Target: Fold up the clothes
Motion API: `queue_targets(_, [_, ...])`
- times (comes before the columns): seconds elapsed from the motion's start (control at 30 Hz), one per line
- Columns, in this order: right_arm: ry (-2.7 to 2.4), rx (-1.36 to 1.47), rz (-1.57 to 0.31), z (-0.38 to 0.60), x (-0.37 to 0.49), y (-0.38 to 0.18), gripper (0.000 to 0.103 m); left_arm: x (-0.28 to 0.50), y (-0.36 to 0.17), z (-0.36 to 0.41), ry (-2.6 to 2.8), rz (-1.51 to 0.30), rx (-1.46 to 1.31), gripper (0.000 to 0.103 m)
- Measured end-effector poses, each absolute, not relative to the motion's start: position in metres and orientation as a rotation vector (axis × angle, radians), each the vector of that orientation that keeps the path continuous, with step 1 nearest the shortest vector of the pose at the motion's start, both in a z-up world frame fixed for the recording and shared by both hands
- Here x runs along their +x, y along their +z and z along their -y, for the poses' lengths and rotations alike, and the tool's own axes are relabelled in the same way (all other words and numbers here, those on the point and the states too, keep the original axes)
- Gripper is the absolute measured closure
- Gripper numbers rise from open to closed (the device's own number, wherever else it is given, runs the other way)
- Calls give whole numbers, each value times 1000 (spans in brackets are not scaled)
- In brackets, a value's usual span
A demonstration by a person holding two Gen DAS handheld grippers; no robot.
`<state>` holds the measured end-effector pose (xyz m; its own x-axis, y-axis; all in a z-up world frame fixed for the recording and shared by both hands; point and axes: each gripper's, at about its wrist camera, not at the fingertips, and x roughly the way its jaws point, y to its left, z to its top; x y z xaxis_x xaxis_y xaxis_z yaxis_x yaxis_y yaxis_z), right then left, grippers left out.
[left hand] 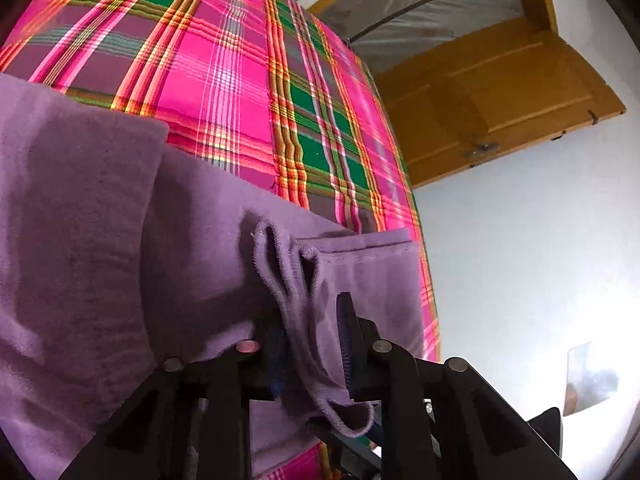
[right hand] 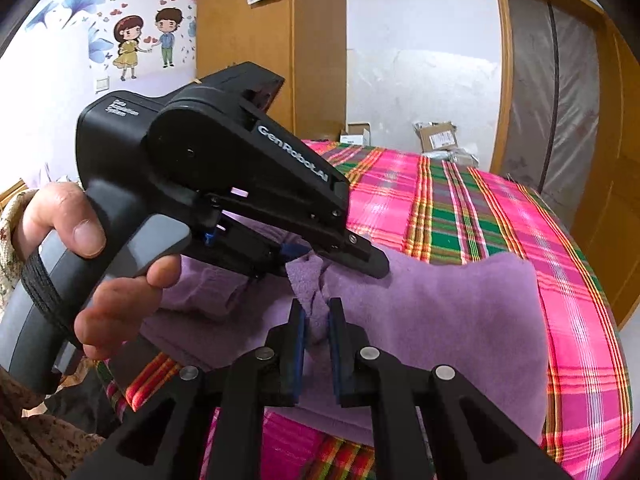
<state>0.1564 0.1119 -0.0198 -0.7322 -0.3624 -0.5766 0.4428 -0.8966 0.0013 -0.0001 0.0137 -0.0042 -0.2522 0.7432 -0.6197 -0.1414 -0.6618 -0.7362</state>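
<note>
Right wrist: boxes [right hand: 434, 136] behind plaid bedspread [right hand: 460, 208]

White walls [right hand: 420, 40], wooden door [left hand: 500, 92]

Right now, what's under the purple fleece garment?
The purple fleece garment lies on a pink plaid bedsheet, which shows all around it. Both tongs, left and right, pinch its edge. Anything beneath the fleece itself is hidden.
</note>
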Motion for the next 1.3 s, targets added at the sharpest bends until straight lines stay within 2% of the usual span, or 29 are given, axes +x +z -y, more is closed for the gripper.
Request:
queue_targets(0.27, [-2607,841,-149,-134,169,-21,85,1,-1,-12,1953,777,-1371,95])
queue_targets(0.37, [-2642,846,-125,-152,177,-20,75,1,3,-11,1959,787,-1350,95])
queue_targets(0.63, [-2868,895,-182,-203,202,-31,72,-1,30,-15,1913,808,-1247,95])
queue_targets(0.77, [-2929,948,-144,-218,207,-40,57,-2,48,-27,1892,820,-1186,95])
queue_targets(1.1, [-2935,920,-1,-211,194,-25,54,1,72,-46,1839,838,-1122,95])
queue_targets(1.3, [-2904,894,243,-218,184,-13,54,1,84,-55,1834,826,-1089,95])
